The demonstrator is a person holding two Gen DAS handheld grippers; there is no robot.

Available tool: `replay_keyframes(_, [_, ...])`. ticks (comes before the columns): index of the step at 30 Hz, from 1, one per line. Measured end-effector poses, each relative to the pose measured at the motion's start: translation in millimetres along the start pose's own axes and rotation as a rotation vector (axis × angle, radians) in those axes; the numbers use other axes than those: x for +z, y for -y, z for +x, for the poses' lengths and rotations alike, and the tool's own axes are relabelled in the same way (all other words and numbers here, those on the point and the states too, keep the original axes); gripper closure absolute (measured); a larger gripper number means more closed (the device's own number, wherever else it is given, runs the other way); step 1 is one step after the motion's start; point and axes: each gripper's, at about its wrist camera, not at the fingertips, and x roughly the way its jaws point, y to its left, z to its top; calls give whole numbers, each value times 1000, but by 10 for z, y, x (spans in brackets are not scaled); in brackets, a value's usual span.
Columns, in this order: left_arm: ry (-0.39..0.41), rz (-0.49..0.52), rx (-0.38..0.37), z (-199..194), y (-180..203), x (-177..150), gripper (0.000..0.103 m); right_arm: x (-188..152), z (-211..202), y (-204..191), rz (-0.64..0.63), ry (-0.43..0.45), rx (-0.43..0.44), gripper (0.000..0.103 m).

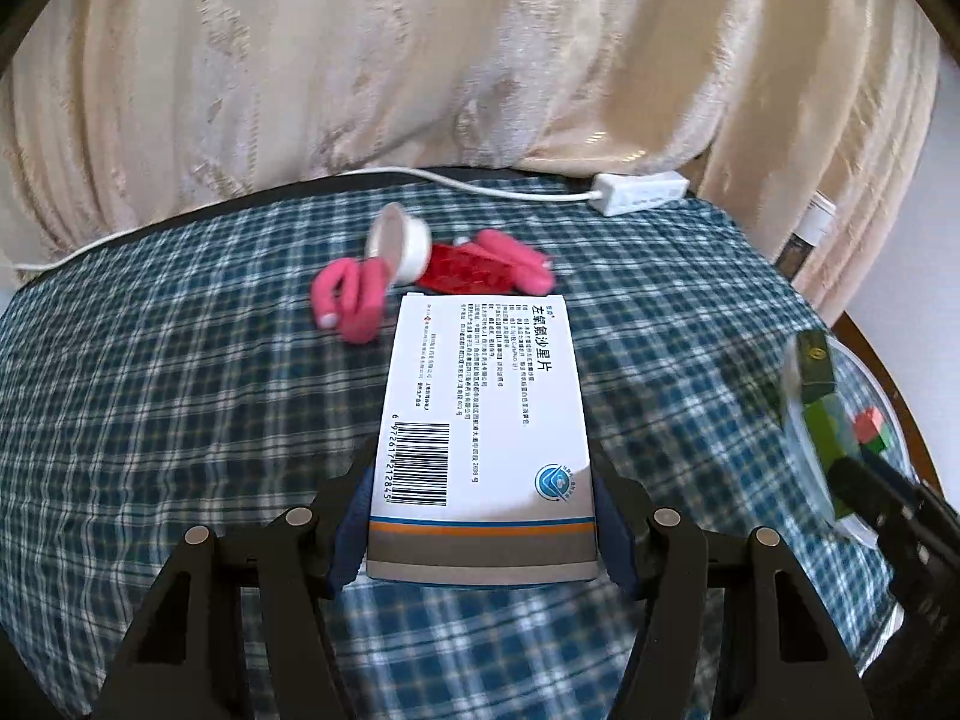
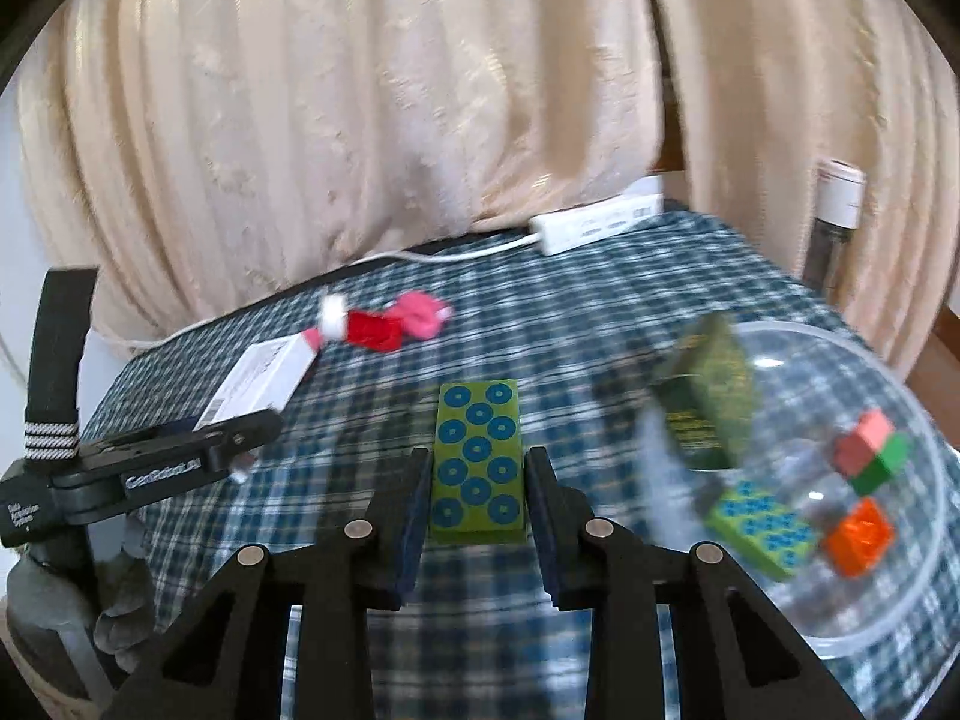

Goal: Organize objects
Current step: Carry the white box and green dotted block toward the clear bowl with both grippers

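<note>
My left gripper (image 1: 480, 492) is shut on a white medicine box (image 1: 480, 408) with a barcode, held over the checked tablecloth. It also shows in the right wrist view (image 2: 264, 384) at the left. My right gripper (image 2: 479, 480) is shut on a green block with blue dots (image 2: 479, 462). A clear plastic bowl (image 2: 924, 438) at the right holds a dark green box (image 2: 708, 402), another dotted green block (image 2: 762, 528), an orange block (image 2: 858, 537) and a pink-and-green block (image 2: 873, 450).
Pink curled items (image 1: 351, 300), a white cup (image 1: 399, 240) and a red piece (image 1: 465, 267) lie at the table's back. A white power strip (image 1: 639, 192) with a cord lies by the cream curtain (image 1: 420, 60). A bottle (image 2: 837, 222) stands at the far right.
</note>
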Motion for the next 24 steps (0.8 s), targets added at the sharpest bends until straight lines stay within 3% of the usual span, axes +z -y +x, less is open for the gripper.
replay_keyframes(11, [-7,91,-32,2,545,16,39,-15,-206,898,164,44,-110,70])
replay_keyframes(24, [-20,191,-80,-21,1243,62,39,-47,-179,1538,243,49,-159,70])
